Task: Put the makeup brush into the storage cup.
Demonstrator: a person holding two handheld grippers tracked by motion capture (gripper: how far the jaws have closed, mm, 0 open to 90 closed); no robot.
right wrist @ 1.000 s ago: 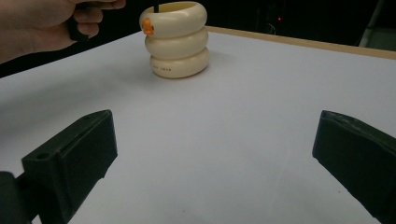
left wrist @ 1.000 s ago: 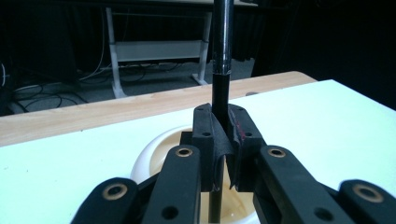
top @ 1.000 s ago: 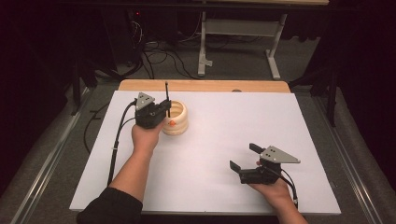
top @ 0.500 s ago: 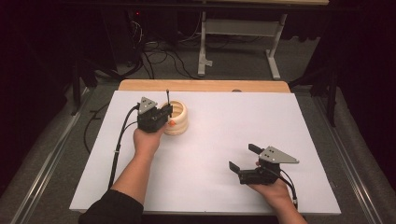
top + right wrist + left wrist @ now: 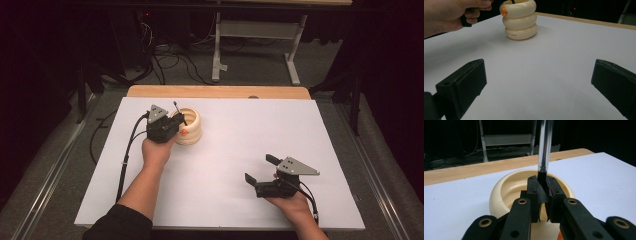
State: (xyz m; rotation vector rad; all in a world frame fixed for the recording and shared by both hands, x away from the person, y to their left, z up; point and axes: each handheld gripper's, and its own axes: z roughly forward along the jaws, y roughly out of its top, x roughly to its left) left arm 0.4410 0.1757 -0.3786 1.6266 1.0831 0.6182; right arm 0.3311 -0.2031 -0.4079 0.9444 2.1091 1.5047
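1. High view: left tool [image 5: 175, 120] sits at the near-left rim of a cream ribbed holder [image 5: 190, 126], which stands on the white worktop [image 5: 250, 130] toward its far left. A thin dark-and-metal rod [image 5: 177, 109] rises tilted from the tool tip.
2. Same view: right tool [image 5: 260, 170] rests at the near-right of the worktop, well apart from the holder, jaws spread, nothing between them.
3. Left gripper view: left tool [image 5: 543, 185] is clenched on the rod [image 5: 545, 147]; pads pinch its black lower end just above the holder [image 5: 506, 187] opening. The chrome shaft runs up out of frame. What the rod actually is, hard to tell.
4. Right gripper view: right tool [image 5: 537, 82] is released, jaws wide, bare worktop [image 5: 549, 62] between them. The holder [image 5: 519, 20] stands far ahead as three stacked rings with an orange tab on the top ring; the person's left hand [image 5: 451, 12] is just beside it.
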